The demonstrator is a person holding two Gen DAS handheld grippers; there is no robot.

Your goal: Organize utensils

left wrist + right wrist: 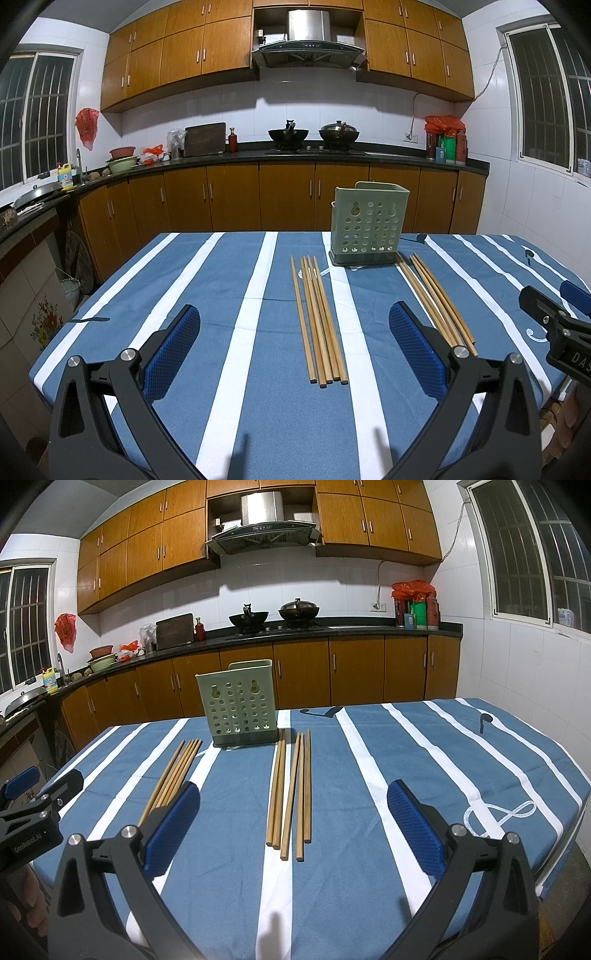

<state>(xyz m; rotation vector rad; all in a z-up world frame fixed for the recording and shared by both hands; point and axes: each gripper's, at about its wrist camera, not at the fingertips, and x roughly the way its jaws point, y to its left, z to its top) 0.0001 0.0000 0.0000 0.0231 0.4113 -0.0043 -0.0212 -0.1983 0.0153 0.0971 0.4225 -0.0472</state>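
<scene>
The bench [207, 332] is covered with a blue cloth with white stripes, and all the task things lie on it. A green holder [369, 225] with round holes in its wall stands upright near the far edge of the bench, on a dark base. On one side of the holder lies a bundle of wooden chopsticks [319, 321], five of them as far as I can count, side by side and touching, with their far ends near the holder. On the other side lies a second bundle of chopsticks [290, 794], also about five, in two loose groups just beside each other; their far ends come close to the base of the holder. The holder [240, 701] looks empty from here, but its inside is mostly hidden. The left tool [293, 354] hangs above the near part of the bench with its two blue pads wide apart, and it holds nothing; the first bundle lies between the pads in the left wrist view. The right tool [293, 830] is also spread wide and empty, and the second bundle lies between its pads. Each tool is visible at the edge of the other camera view. Behind the bench there are brown cupboards [236, 195] and a stove with two dark pans [288, 134].
</scene>
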